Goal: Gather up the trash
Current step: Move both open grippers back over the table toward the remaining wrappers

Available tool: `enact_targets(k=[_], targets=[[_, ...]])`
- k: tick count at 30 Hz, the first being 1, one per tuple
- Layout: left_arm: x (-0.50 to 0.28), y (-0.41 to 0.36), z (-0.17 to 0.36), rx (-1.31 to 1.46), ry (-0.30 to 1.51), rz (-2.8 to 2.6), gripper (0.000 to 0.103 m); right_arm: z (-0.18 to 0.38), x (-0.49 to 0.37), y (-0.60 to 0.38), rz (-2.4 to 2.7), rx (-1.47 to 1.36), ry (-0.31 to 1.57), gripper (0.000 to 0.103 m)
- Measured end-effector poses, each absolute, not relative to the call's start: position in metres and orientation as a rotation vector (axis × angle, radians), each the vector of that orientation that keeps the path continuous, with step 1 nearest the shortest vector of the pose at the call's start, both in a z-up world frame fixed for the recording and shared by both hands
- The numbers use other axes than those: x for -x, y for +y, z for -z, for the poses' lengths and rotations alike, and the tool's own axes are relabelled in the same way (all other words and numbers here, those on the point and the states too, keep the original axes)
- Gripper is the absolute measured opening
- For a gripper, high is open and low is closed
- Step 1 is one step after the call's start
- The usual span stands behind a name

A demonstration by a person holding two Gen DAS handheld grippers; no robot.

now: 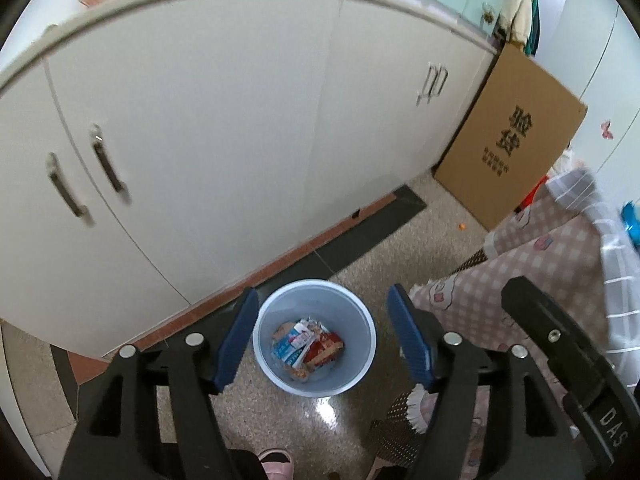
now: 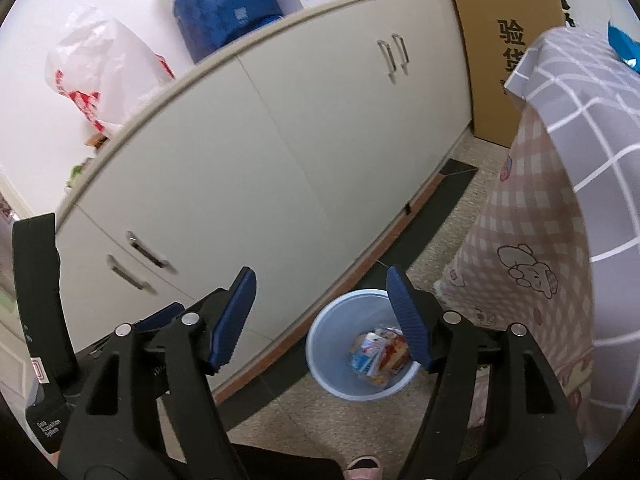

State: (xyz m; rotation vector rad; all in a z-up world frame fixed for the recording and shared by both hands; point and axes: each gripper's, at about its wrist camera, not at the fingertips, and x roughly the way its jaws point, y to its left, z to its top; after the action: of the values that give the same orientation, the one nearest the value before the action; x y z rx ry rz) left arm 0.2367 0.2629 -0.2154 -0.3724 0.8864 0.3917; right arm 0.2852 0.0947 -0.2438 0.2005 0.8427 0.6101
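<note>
Left wrist view: left claw (image 1: 320, 336) wide apart, empty, hanging over one pale blue bin (image 1: 356, 376) on the speckled floor (image 1: 280, 420) — several crumpled wrappers (image 1: 308, 346) inside, too jumbled to count. One white cabinet (image 1: 224, 120) behind, two pairs of handles. One cardboard box (image 1: 512, 136) leans right; pink checked cloth (image 1: 520, 280) beside the bin.

Right wrist view: right claw (image 2: 320, 320) also spread wide, nothing gripped, bin seen between and below its fingers. Only here — one white plastic bag (image 2: 96, 60) and one blue bag (image 2: 228, 12) on the cabinet top.

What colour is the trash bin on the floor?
Pale blue bin, with wrappers inside; clearest in the left wrist view.
</note>
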Motion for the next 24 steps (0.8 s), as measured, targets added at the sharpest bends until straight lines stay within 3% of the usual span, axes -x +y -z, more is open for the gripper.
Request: enact_targets(k=[12, 24], targets=[[-0.183, 0.239, 0.118, 0.427, 0.657, -0.404, 0.072, 0.158, -0.241, 0.064, -0.707, -0.263, 0.692, 0.071], [-0.229, 0.121, 0.075, 0.317, 0.635, -0.221, 0.077, 0.108, -0.255, -0.051, -0.548, -0.262, 0.566, 0.077]])
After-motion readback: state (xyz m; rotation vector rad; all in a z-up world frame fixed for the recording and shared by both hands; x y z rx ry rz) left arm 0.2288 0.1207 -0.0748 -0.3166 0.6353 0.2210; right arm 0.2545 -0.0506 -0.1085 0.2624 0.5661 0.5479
